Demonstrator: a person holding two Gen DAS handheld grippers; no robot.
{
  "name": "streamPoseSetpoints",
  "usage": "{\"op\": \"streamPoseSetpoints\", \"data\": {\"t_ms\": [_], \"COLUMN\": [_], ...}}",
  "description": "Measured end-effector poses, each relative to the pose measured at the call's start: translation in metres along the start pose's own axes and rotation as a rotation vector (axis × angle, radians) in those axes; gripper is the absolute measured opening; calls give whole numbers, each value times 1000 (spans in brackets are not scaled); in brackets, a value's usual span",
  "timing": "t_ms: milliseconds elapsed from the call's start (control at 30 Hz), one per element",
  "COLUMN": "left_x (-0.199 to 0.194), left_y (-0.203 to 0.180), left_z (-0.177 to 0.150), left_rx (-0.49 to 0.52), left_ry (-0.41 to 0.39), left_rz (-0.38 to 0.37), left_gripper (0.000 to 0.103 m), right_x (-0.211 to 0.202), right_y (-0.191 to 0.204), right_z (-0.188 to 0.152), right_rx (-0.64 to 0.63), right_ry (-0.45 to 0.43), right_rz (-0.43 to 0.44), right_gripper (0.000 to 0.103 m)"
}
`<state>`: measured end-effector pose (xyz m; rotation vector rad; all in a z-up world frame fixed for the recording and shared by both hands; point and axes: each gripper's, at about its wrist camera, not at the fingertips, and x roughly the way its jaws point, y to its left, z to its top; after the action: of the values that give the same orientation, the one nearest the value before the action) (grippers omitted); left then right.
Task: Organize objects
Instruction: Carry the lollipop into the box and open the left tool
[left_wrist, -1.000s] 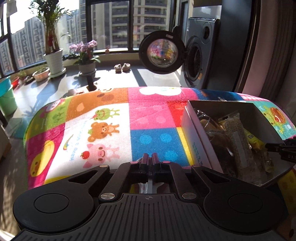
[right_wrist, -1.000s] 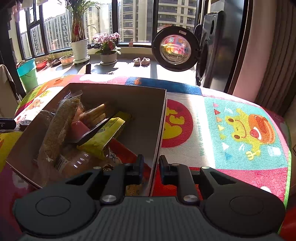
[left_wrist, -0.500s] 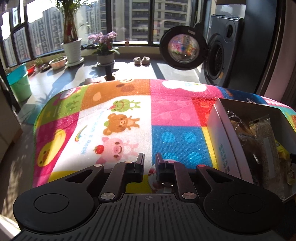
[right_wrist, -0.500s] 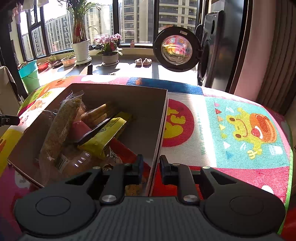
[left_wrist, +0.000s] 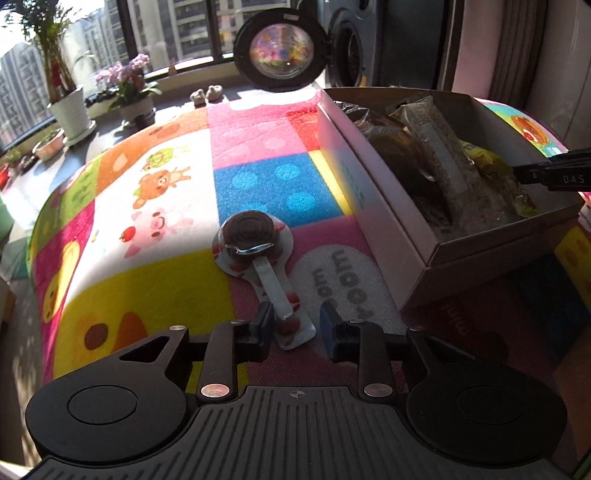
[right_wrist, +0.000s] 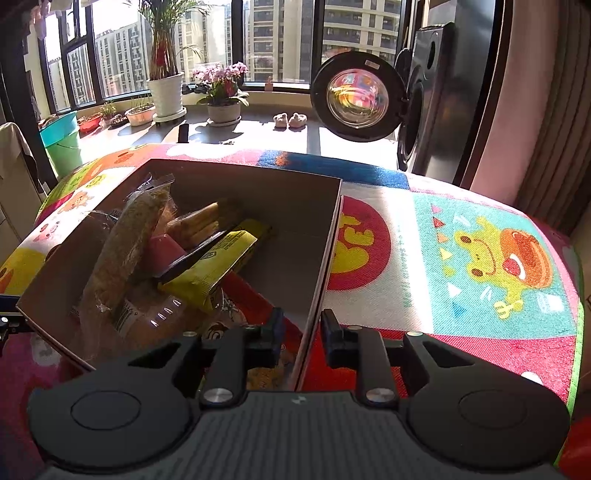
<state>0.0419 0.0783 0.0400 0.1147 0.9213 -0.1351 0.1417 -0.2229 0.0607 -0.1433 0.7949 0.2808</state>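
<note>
Left wrist view is showing the left gripper with its two fingers spread apart. A wrapped lollipop is lying flat on the colorful play mat. Its round brown top is pointing away, and the end of its stick wrapper is sitting between the two fingers. The fingers are not pressing on it. A gap is showing on the right side of the wrapper. On the left side I cannot tell if the finger is touching it.

A cardboard box is sitting on the mat, just to the right of the lollipop. Snack bags are filling the box, such as a long grainy packet.

Right wrist view is showing the right gripper with its fingers apart too. The thin right wall of the cardboard box is standing in the gap between the fingers. I cannot tell if either finger is touching the wall. A yellow packet is lying on top of the other snacks inside.

Behind the mat, a washing machine door is hanging open, and a flower pot is sitting by the sunny window.
</note>
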Motion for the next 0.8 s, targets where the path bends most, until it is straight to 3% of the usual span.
{"op": "streamPoseSetpoints", "data": {"t_ms": [67,200,267,367,433,700,800], "left_x": [1,4,3,-9,-14,31,37], "left_y": [-1,-6,-9,5,15,15,22], "left_z": [2,5,8,18,27,38,35], "left_rx": [4,26,24,-97,-148,-112,-154], "left_ry": [1,24,10,-135,-191,-85,-104], "left_rz": [-7,-55,-40,82,129,145,151], "left_gripper": [33,58,58,53,53,54,59], "right_x": [1,1,1,1,0,1,0], "right_y": [1,4,4,4,4,4,4], "right_z": [0,0,0,0,0,1,1], "right_rx": [-1,-6,-7,-8,-4,2,1], "right_ry": [0,0,0,-1,-1,-1,-1], "right_rz": [-1,-3,-3,-2,2,7,7], "right_gripper": [25,27,28,28,28,29,29]}}
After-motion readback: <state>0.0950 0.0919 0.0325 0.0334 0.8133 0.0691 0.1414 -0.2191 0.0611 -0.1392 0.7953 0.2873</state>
